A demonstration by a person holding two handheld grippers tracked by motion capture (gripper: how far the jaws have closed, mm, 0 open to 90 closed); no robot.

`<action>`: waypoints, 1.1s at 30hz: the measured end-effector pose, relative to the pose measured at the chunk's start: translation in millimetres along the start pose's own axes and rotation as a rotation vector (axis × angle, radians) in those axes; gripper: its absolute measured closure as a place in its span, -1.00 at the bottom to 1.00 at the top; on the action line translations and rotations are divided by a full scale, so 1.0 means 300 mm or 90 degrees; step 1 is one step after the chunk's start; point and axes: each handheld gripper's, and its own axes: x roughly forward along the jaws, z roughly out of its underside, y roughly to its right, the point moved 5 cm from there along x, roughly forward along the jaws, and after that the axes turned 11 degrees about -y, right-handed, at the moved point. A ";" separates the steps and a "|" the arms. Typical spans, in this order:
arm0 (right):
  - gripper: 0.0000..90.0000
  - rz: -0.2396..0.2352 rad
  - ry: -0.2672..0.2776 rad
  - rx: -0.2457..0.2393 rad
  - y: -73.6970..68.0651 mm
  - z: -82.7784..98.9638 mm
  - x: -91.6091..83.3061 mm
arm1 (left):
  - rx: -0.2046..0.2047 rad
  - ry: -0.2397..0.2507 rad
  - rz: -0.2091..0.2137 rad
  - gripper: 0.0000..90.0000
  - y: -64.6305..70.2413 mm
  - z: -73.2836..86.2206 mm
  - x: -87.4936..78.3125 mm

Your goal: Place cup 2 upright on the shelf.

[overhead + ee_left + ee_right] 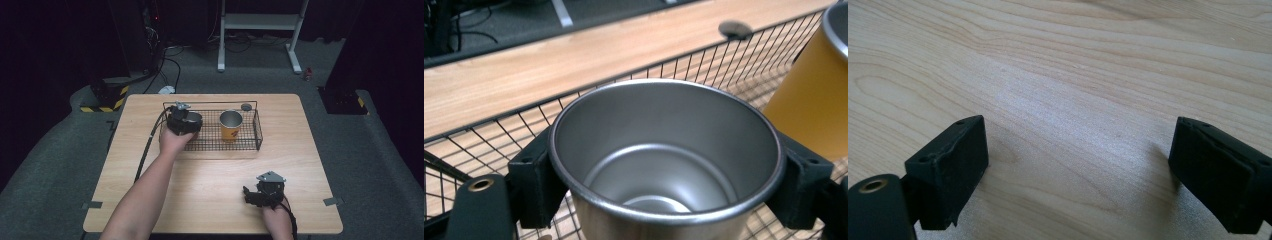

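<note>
**Seating the Steel Cup in the Wire Basket: Hazards at the Release Point**

Holding the plain steel cup [664, 165] across its body just below the rim, your left gripper [184, 121] had both jaws pressed on opposite sides of the wall, one pad [536, 187] on each flank. The jaws stood only as wide as the cup itself. The cup sat upright between them, over the left part of the wire basket [258, 131]; whether its base already touched the mesh could not be told.

Just beside the held cup, to the right of the jaws, stood the orange cup [231, 125], also upright in the basket. Beyond the jaws, the far basket wall ran close, with a small dark disc [735, 28] on the table [210, 185] behind it.

Your right gripper [256, 196] rested near the table's front edge, well apart from the basket, its jaws wide open with nothing between them and bare wood below.

Hazards from this position:

- Opening the jaws before the base was seated would likely have let the cup drop and tip on the mesh.
- Spreading the right-hand jaw toward the orange cup could have knocked it over, given the narrow gap.
- Withdrawing at a slant could have caught a pad under the rolled rim and dragged the cup along.
- Pushing forward could have driven the cup against the far wall and shifted the basket.
</note>
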 end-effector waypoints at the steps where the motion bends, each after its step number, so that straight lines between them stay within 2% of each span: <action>1: -0.80 0.000 0.000 0.000 0.000 0.000 0.000 | -0.001 -0.006 0.000 -0.60 0.003 0.001 0.004; 3: -0.80 0.000 0.000 0.000 0.000 0.000 0.000 | 0.000 -0.016 -0.002 -0.60 0.002 0.004 0.009; 4: -0.80 0.000 0.000 0.000 0.000 0.000 0.000 | -0.007 -0.019 0.004 -0.60 0.005 0.006 0.013; 7: -0.80 0.000 0.000 0.000 0.000 0.000 0.000 | -0.001 -0.030 -0.005 -0.60 0.003 0.005 0.014; 14: -0.80 0.000 0.000 0.000 0.000 0.000 0.000 | -0.007 -0.060 -0.009 -0.60 -0.002 0.012 0.015; 19: -0.80 0.000 0.000 -0.001 0.000 0.000 0.000 | -0.007 -0.097 -0.015 -0.61 -0.004 0.027 0.022; 24: -0.80 -0.001 0.000 -0.002 -0.001 0.001 -0.001 | 0.007 -0.107 -0.024 -0.61 -0.001 0.037 0.024; 33: -0.80 -0.002 0.000 -0.002 -0.001 0.001 -0.001 | -0.001 -0.113 -0.014 -0.63 -0.010 0.050 0.024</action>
